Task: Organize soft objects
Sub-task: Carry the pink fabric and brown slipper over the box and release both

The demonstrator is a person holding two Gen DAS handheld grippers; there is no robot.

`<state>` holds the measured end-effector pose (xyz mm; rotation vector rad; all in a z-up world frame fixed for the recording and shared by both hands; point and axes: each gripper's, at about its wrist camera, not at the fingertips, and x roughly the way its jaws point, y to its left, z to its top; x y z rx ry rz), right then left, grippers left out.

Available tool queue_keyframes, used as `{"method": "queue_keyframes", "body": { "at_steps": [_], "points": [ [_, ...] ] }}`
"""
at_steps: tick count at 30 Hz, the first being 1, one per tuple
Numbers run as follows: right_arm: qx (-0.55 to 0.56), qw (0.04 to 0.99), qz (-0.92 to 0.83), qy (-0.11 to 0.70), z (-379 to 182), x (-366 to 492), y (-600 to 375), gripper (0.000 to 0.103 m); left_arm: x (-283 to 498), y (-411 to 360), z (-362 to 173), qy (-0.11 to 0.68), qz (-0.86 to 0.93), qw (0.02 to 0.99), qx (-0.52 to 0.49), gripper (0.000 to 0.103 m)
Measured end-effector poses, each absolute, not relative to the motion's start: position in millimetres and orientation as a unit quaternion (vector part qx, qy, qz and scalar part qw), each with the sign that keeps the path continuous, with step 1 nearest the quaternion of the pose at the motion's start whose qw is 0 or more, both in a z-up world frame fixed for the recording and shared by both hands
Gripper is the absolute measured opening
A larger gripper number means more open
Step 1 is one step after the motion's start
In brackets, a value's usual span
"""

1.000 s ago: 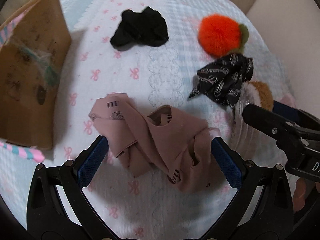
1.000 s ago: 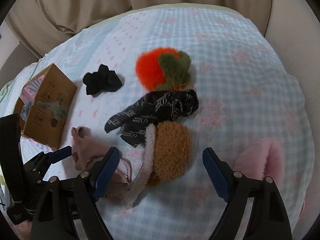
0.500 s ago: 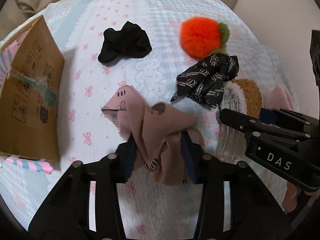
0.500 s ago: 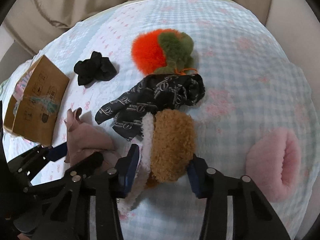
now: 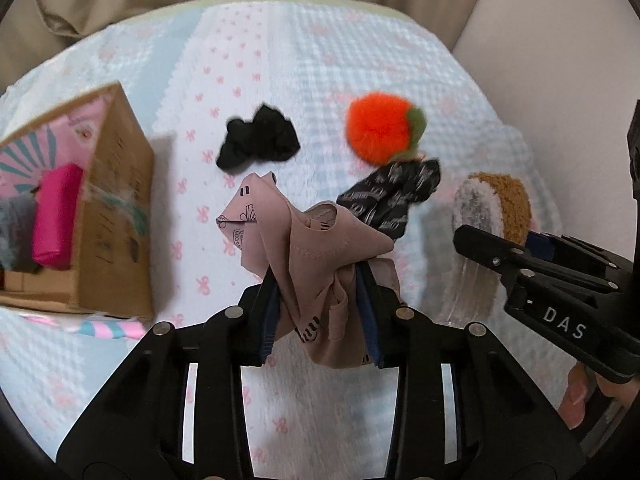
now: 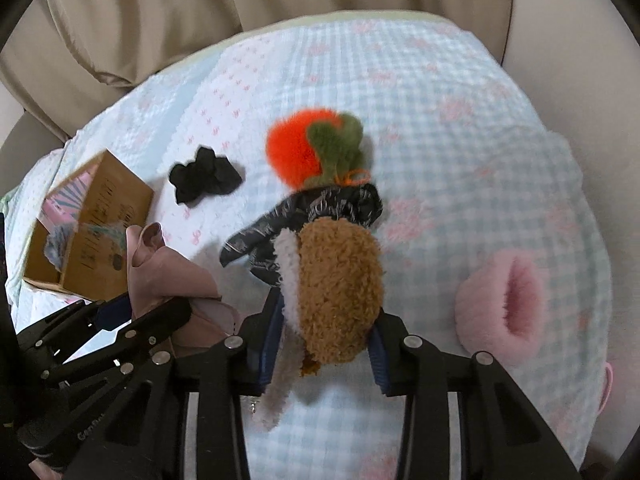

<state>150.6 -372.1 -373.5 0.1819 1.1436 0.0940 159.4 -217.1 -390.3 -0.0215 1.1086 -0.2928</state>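
Both grippers lifted since prev frame: L gripper (image 5: 320, 300) clamps 1 pink cloth (image 5: 316, 248), R gripper (image 6: 324, 336) (fingers clenched) 1 brown plush (image 6: 340, 288).

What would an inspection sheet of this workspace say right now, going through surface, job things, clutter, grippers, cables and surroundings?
Surface: quilt, pale blue check with pink bows.
Job's things: pink cloth in left gripper; brown muff in right gripper; black scrunchie, orange pom, printed scarf and pink muff lie on the quilt.
Clutter: box at left, open, holding magenta and grey items.
Grippers: both shut on their loads.
Cables: nothing seen.
Surroundings: beige curtain behind the quilt.
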Motion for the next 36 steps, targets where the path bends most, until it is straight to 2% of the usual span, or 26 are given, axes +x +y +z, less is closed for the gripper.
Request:
{"method": "queue_keyframes", "body": {
  "at_steps": [11, 18, 28, 36],
  "points": [
    [0.078, 0.86, 0.026, 0.504, -255.1, 117.4, -362.4, 0.035, 134.2, -192.1, -271.8, 0.492, -0.156, 0.856, -0.025, 0.032],
    [0.095, 0.869, 0.019, 0.485, -191.4, 103.7, -332.8, 0.035, 127.7, -142.5, -202.2, 0.464, -0.163, 0.871, -0.012, 0.032],
    [0.101, 0.884, 0.033, 0.456, -138.5, 113.8, -241.9, 0.035, 146.2, -21.2, -147.1, 0.436, -0.125, 0.891, 0.001, 0.032],
    [0.091, 0.883, 0.058, 0.457, -129.9, 148.7, -142.9, 0.035, 180.6, 93.6, -152.4, 0.442, -0.095, 0.892, 0.003, 0.032]
  ]
}}
